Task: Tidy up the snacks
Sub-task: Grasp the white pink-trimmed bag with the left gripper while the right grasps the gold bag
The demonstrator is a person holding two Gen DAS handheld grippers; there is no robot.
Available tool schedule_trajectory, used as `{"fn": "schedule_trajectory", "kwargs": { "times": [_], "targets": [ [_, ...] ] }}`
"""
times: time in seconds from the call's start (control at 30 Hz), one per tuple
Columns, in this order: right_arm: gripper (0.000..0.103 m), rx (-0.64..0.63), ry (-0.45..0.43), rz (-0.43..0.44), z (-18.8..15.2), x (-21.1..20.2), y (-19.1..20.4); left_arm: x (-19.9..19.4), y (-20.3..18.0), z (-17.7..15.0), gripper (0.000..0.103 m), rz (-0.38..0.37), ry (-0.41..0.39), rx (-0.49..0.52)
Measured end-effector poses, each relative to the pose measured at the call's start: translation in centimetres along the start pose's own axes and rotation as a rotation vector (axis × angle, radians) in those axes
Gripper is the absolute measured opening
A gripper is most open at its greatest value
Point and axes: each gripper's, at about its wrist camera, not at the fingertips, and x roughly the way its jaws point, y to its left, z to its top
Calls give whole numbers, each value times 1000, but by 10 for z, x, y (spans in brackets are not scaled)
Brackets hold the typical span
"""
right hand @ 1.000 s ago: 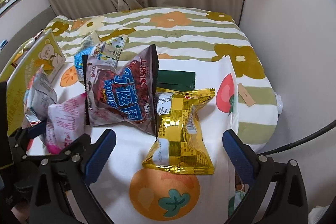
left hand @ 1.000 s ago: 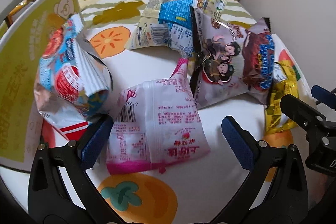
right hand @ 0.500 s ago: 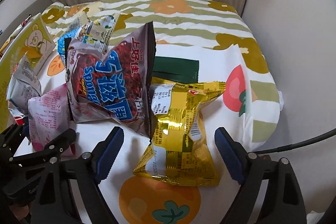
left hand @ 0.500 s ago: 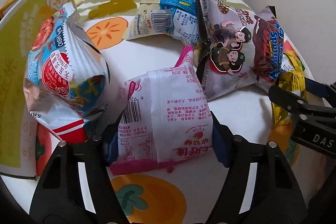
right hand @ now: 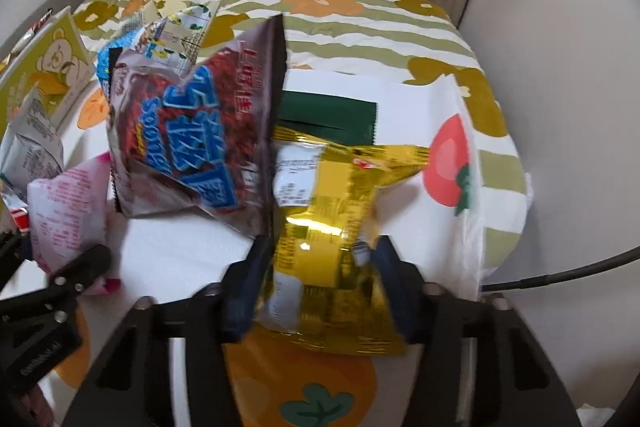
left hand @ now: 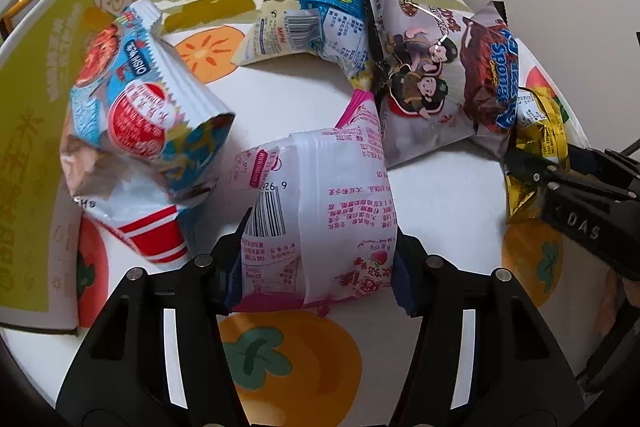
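My left gripper [left hand: 320,269] is closing; its blue pads squeeze the lower part of a pink-and-white snack bag [left hand: 320,195] that lies on the fruit-print cloth [left hand: 296,359]. In the right wrist view, my right gripper [right hand: 322,281] is also closing, and its pads pinch the waist of a gold foil snack bag [right hand: 320,227]. That gold bag [left hand: 536,131] shows at the right edge of the left wrist view. A brown bag with blue lettering [right hand: 192,139] leans against the gold one.
A blue, red and white bag [left hand: 140,115] stands left of the pink one, before a yellow-green bear box [left hand: 36,107]. A blue-and-cream bag [left hand: 316,23] and a cartoon-print bag [left hand: 420,83] lie behind. A dark green packet [right hand: 328,115] lies flat. A wall is close on the right.
Both grippers went from wide open to closed, the left on the pink bag and the right on the gold bag. The right gripper also came down and nearer to its bag.
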Motion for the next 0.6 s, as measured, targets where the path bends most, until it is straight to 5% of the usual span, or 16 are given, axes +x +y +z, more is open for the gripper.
{"fn": "schedule_trajectory", "kwargs": {
  "times": [0.6],
  "targets": [
    [37, 102, -58, 22, -13, -49, -7, -57, -14, -16, 50, -46, -70, 41]
  ]
}}
